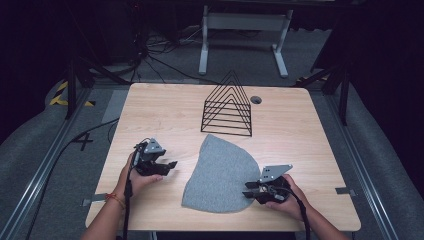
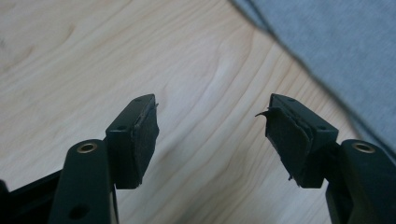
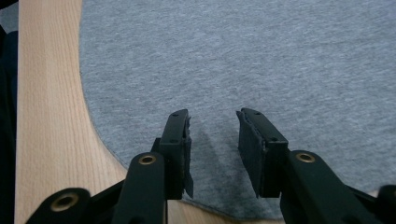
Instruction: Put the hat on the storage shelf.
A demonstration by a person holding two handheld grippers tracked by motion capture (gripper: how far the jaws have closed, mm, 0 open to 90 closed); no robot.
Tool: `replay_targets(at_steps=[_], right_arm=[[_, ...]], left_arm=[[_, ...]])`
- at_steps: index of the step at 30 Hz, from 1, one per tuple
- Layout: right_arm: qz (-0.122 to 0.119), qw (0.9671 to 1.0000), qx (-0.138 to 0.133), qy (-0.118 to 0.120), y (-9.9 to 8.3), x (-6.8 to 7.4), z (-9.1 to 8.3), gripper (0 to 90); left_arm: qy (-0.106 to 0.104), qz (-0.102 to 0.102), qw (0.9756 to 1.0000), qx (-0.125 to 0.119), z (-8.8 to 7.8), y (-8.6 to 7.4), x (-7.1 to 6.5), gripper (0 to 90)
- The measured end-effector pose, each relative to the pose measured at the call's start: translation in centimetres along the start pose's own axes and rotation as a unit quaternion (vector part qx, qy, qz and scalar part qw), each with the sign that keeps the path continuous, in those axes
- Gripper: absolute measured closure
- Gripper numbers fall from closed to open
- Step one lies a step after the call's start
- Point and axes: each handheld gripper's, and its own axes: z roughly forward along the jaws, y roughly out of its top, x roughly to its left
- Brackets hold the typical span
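A grey cap-shaped cloth (image 1: 220,175) lies flat on the wooden table (image 1: 150,115), toward the front middle. My left gripper (image 1: 172,167) hovers over bare wood left of the cloth, pointing toward it. Its jaws stand open with nothing between them (image 2: 212,102), and the cloth's edge (image 2: 336,46) crosses the upper right of the left gripper view. My right gripper (image 1: 248,189) is at the cloth's right front edge, pointing left. Its jaws (image 3: 213,116) stand apart over the cloth (image 3: 233,56), which lies smooth beneath them, unpinched.
A black wire rack (image 1: 227,110) of triangular dividers stands just behind the cloth. A round cable hole (image 1: 256,99) is at the table's back edge. Bare wood lies to the left and right of the cloth. A white frame (image 1: 245,30) stands on the floor beyond.
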Motion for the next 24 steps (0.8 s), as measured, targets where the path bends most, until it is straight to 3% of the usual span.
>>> replay_targets(at_steps=[6, 7, 10, 18, 21, 24], right_arm=[[-0.010, 0.9999, 0.005, -0.009, 0.0, 0.2, 0.0, 62.4], [-0.012, 0.9999, 0.006, -0.009, 0.0, 0.2, -0.1, 62.4], [-0.015, 0.9998, 0.007, -0.009, 0.0, 0.2, -0.1, 61.7], [-0.023, 0.9997, 0.009, -0.009, 0.0, 0.3, -0.1, 61.1], [-0.024, 0.9996, 0.013, -0.011, 0.0, 0.3, -0.2, 61.1], [-0.024, 0.9995, 0.015, -0.013, 0.0, 0.2, -0.3, 61.1]], left_arm=[[-0.010, 0.012, 0.9998, -0.013, 1.3, 2.8, -0.8, 37.9], [-0.014, 0.020, 0.9996, -0.011, 2.1, 4.0, -1.1, 38.1], [-0.019, 0.032, 0.9993, -0.001, 3.7, 5.2, -1.6, 40.2], [-0.027, 0.031, 0.9990, 0.016, 7.9, 6.7, -2.9, 48.9], [-0.026, 0.042, 0.9984, 0.028, 9.3, 6.9, -3.1, 55.6], [-0.038, 0.042, 0.9980, 0.028, 9.4, 7.0, -3.1, 62.7]])
